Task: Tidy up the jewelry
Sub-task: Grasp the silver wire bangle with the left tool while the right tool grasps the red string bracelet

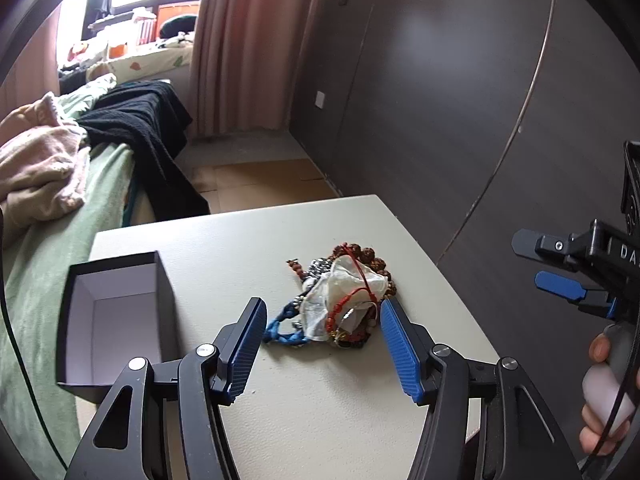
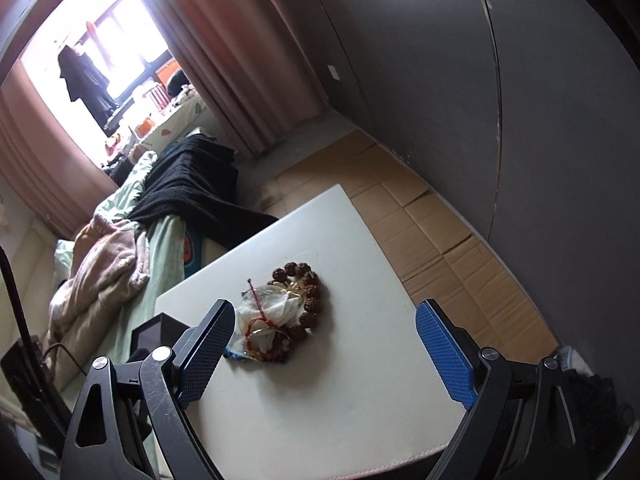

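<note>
A pile of jewelry (image 1: 340, 300) lies on the white table (image 1: 304, 408): a brown bead bracelet (image 1: 370, 256), a red cord bracelet (image 1: 352, 304), a blue braided cord (image 1: 284, 332) and a white pouch (image 1: 340, 288). An open black box (image 1: 116, 316) with a white inside stands at the table's left. My left gripper (image 1: 323, 312) is open, its fingers on either side of the pile's near end. My right gripper (image 2: 324, 320) is open and empty above the table, with the pile (image 2: 280, 312) by its left finger. It also shows in the left wrist view (image 1: 560, 268) at the right.
A bed with a green sheet (image 1: 44, 280), pink blanket (image 1: 40, 168) and black cloth (image 1: 148, 132) runs along the table's left. Dark wardrobe doors (image 1: 460, 100) stand to the right. Cardboard covers the floor (image 2: 440, 232) beyond the table.
</note>
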`<control>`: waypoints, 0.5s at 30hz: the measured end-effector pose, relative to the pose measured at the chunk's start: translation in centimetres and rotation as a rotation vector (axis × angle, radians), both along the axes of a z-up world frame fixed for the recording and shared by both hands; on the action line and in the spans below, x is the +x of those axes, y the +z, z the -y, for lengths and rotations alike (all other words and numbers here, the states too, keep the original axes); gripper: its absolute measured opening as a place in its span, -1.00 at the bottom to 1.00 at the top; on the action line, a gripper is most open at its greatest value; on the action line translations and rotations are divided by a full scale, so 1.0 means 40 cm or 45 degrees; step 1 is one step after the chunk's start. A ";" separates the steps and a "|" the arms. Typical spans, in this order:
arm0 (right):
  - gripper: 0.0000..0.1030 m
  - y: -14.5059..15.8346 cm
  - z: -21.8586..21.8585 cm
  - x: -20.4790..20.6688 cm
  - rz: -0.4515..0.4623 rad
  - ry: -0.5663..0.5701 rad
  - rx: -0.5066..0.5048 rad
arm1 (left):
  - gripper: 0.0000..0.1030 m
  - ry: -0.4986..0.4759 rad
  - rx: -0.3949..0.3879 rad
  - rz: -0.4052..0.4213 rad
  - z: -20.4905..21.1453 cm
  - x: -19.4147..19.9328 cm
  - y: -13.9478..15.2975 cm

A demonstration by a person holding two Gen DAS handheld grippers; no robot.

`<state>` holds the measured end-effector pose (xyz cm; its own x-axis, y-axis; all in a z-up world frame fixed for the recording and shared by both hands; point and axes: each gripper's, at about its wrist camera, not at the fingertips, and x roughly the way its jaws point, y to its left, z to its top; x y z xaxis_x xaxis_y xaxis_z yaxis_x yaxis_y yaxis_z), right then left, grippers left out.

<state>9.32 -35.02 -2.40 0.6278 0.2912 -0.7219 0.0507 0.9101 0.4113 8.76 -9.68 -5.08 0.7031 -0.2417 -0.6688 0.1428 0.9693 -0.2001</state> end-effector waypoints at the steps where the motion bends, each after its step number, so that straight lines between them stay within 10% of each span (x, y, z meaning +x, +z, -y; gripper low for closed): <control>1: 0.80 -0.004 0.004 0.006 -0.011 -0.005 0.012 | 0.15 -0.009 0.008 -0.003 0.006 0.005 -0.004; 15: 0.80 -0.041 0.052 0.054 -0.091 -0.040 0.061 | -0.18 -0.077 0.148 -0.159 0.082 0.076 -0.118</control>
<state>11.50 -37.09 -4.04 0.5848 0.3074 -0.7507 0.1097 0.8870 0.4486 11.79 -12.96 -9.78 0.5992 -0.1971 -0.7759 0.1828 0.9773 -0.1071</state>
